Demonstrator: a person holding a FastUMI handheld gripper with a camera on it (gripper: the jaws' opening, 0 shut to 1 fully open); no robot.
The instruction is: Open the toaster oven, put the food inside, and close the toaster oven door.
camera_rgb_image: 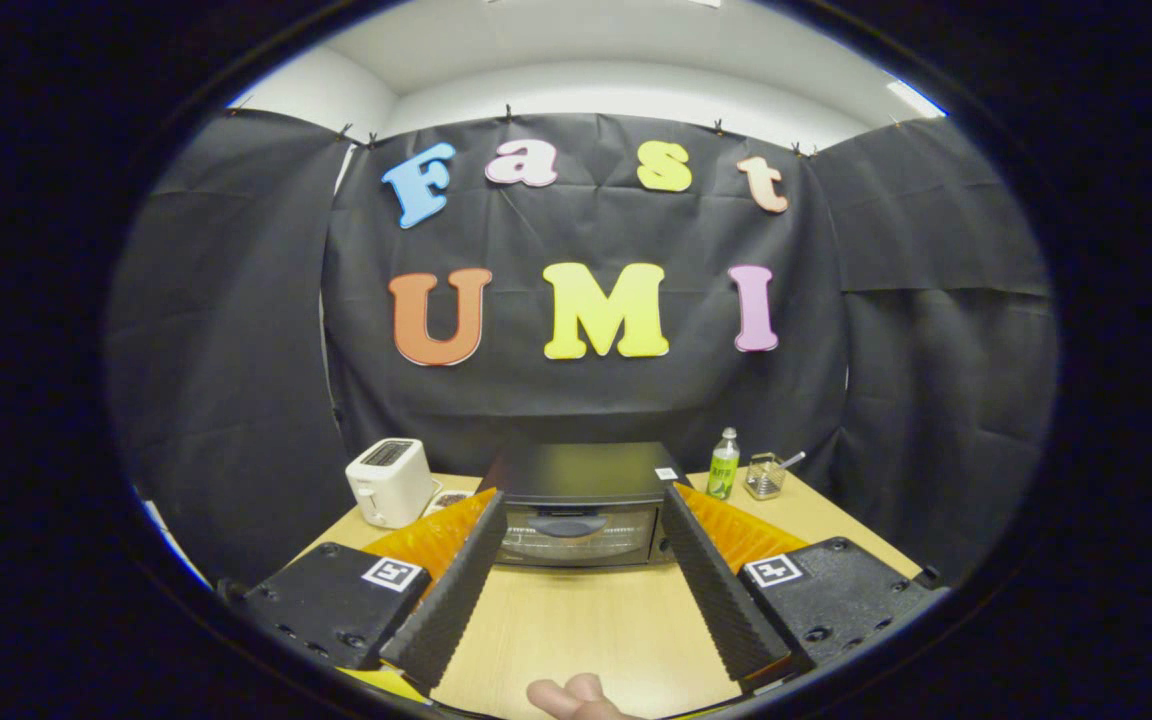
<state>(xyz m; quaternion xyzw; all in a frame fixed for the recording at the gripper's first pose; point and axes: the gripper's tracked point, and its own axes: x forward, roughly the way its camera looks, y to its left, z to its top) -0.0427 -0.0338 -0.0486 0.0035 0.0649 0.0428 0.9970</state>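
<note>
A black toaster oven (581, 500) stands on the wooden table (576, 620), straight ahead beyond my fingers. Its glass door is closed, with a dark handle (570, 524) across the top of the glass. My gripper (583, 502) is open and wide apart, holding nothing, its fingertips framing the oven's front from a distance. A pale, rounded piece of food (576, 697) lies on the table close in, between the bases of the fingers; only its top edge shows.
A white pop-up toaster (388, 483) stands left of the oven. Right of the oven are a small green-labelled bottle (723, 465) and a wire holder (765, 475) with a utensil. Black cloth walls close in behind and at both sides.
</note>
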